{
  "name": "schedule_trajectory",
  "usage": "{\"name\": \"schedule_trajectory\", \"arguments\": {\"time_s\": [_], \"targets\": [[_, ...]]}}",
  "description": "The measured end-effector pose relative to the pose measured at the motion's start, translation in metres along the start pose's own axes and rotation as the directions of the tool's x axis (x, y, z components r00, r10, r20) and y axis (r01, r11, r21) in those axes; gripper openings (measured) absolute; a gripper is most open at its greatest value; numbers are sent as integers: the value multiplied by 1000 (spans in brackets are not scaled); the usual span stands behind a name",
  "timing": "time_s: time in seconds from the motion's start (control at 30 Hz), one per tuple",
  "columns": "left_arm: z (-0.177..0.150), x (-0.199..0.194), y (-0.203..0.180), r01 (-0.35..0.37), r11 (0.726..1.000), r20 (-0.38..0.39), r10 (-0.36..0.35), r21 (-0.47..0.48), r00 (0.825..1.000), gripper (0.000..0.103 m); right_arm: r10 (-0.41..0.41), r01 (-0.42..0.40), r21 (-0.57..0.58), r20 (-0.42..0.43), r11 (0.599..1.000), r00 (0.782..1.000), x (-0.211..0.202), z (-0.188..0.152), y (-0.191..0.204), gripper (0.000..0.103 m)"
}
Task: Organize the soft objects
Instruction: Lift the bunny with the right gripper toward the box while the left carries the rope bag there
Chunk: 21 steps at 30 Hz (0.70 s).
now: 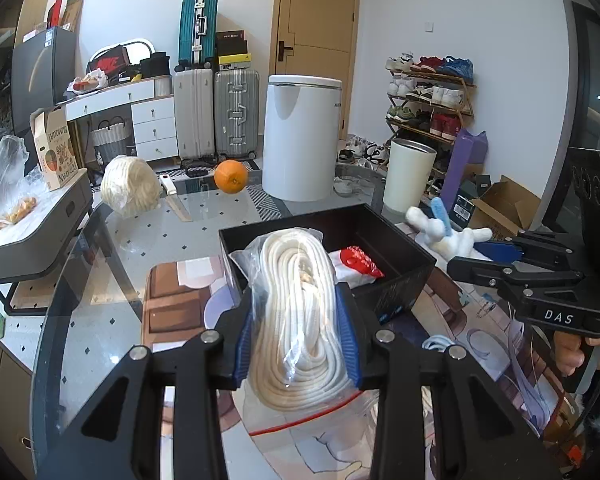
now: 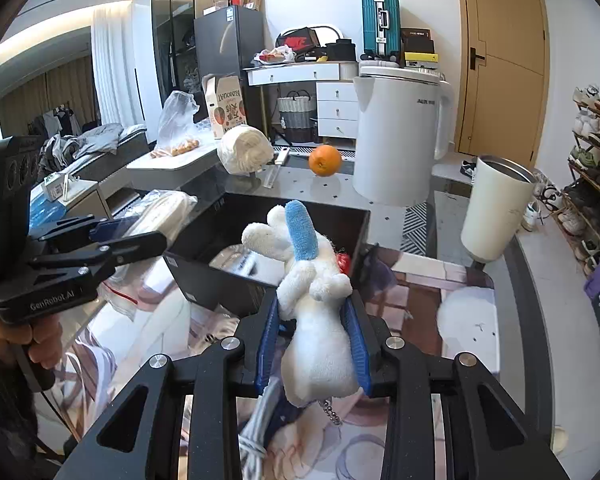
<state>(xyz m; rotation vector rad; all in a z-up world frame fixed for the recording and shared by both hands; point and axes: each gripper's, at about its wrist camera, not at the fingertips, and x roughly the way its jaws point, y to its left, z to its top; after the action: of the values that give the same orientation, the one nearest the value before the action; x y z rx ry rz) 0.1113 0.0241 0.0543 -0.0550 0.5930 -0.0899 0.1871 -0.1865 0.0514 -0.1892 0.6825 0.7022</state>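
Both jaws grip cargo — left gripper (image 1: 296,344) pinches a bagged rope coil (image 1: 296,308), right gripper (image 2: 314,336) a white plush toy (image 2: 314,300) — poised at the black box's (image 1: 404,276) near edge; best lowered inside before release.

Surface: glass table (image 1: 112,240) over a patterned mat (image 2: 432,280)
On it: black box (image 1: 400,280), orange (image 1: 231,176), white tumbler (image 2: 496,208), white kettle (image 2: 400,136), bagged rope bundle (image 1: 130,186)
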Motion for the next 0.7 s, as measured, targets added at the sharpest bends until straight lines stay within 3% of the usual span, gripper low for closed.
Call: {"name": "schedule_trajectory", "arguments": {"time_s": [0.7], "targets": [[20, 21, 9, -43, 999, 32, 44, -5, 999, 35, 35, -34, -55, 21, 998, 999, 36, 41, 13, 32]]}}
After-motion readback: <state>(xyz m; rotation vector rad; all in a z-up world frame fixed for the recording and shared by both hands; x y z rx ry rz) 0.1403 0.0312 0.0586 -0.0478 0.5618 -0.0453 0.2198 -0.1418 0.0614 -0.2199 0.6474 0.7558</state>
